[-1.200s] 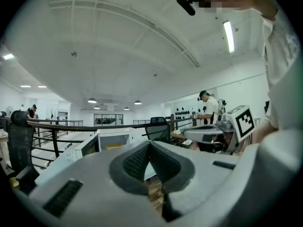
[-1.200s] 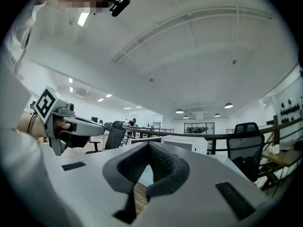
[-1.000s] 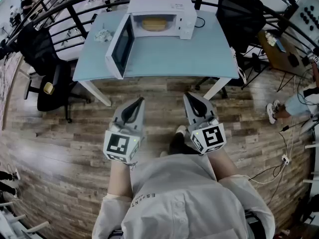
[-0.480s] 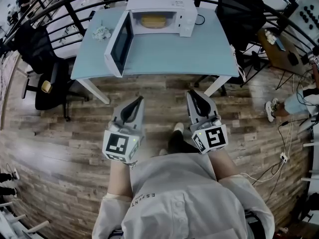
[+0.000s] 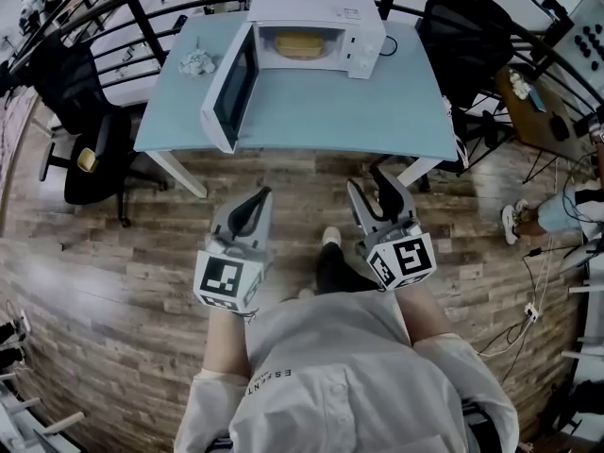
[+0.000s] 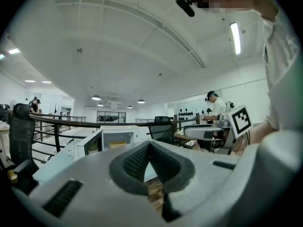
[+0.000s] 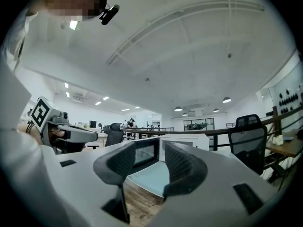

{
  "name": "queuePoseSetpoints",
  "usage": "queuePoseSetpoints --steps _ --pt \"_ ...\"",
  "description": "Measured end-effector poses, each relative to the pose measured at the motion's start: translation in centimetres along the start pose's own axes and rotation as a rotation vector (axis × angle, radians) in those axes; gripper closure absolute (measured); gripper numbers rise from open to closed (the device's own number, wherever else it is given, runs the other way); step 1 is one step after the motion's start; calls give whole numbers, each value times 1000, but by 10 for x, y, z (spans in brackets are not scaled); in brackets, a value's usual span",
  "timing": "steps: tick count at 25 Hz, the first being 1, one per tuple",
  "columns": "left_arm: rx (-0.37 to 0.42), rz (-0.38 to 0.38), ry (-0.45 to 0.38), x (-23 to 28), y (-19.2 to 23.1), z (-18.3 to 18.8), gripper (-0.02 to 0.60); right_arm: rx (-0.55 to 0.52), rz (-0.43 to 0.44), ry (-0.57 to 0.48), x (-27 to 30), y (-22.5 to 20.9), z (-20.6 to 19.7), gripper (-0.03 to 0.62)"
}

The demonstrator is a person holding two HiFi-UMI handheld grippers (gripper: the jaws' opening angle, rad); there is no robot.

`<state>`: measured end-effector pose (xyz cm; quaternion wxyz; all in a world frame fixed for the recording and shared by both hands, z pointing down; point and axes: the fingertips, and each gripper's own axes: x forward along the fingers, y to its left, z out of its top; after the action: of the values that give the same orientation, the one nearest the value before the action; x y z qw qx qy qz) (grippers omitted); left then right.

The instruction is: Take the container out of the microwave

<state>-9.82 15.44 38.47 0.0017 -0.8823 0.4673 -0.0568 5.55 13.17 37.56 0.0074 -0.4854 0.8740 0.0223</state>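
At counter (image 5: 377, 111) far edge: microwave (image 5: 321, 12) door (image 5: 229, 92) open, container (image 5: 302, 45) reachable; left tongs (image 5: 261, 193) clenched empty; right tongs (image 5: 368, 182) just opened, nothing between, prepping the grab.

Glossy smooth microwave (image 5: 321, 6), matt smooth table (image 5: 349, 102), wood-grain plank floor (image 5: 104, 253)

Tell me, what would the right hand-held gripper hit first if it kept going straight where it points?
The right hand-held gripper would probably meet the near edge of the blue table or, if it clears that, the microwave standing on it; depth is unclear. Its jaws have just been opening, with nothing between them.
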Motion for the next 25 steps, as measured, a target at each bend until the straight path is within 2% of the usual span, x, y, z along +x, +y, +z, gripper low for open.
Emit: queuePoseSetpoints --steps 6,10,20,25 --pt "4 32 28 30 22 -12 588 11 24 6 38 -20 -18 405" --pt "18 64 34 67 44 -5 588 24 63 -2 75 -46 -20 405" --pt "7 124 61 192 92 24 588 -1 120 10 180 -150 -13 405" --pt "10 161 75 250 114 25 588 2 165 36 232 -193 -24 405"
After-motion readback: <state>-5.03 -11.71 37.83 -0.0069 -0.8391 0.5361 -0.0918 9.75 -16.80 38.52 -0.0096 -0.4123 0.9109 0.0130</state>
